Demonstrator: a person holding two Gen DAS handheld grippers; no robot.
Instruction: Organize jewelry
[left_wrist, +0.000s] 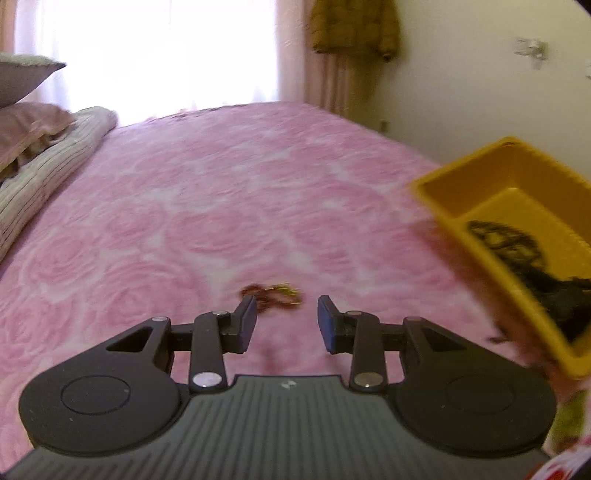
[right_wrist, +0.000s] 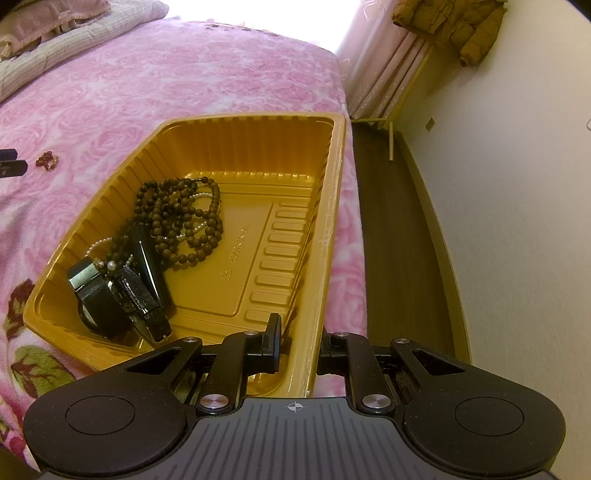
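A small red and gold bracelet (left_wrist: 273, 293) lies on the pink rose blanket (left_wrist: 221, 203). My left gripper (left_wrist: 286, 321) hovers just short of it, open, with nothing between its fingers. The right wrist view shows the same bracelet (right_wrist: 47, 160) beside the left gripper's fingers (right_wrist: 11, 166) at the left edge. My right gripper (right_wrist: 301, 347) is shut on the near right wall of the yellow plastic tray (right_wrist: 258, 122), one finger inside and one outside. In the tray lie a dark bead necklace (right_wrist: 184, 218), a pearl strand and black watches (right_wrist: 110, 295). The tray (left_wrist: 461, 173) appears blurred at the right of the left wrist view.
Pillows and a folded striped quilt (left_wrist: 44, 162) lie at the head of the bed. The tray sits close to the bed's right edge, with dark floor (right_wrist: 399, 258) and a cream wall beyond. A mustard jacket (left_wrist: 354, 26) hangs by the pink curtain.
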